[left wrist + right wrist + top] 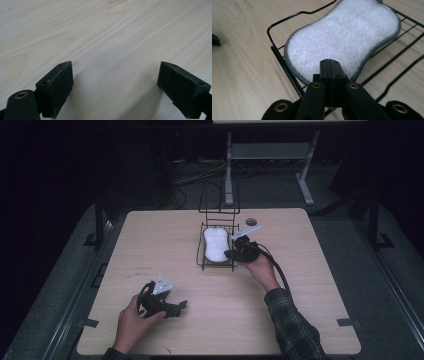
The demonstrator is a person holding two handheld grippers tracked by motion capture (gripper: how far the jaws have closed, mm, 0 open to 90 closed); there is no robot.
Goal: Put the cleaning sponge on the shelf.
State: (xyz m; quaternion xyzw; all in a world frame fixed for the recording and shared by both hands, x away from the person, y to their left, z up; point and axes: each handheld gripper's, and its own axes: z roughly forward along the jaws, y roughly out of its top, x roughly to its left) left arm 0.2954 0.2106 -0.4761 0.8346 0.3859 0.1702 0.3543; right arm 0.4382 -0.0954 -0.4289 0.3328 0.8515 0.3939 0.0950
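Sponge [342, 40]: white pad lying flat in the black wire rack [277, 53], straight ahead at 12 o'clock of your right gripper [331, 65].
Right jaws: pressed together, nothing between them, tips over the pad's near edge.
Left gripper [115, 85]: your jaws stand apart over bare table [105, 32], at 7 o'clock of the rack, well apart.
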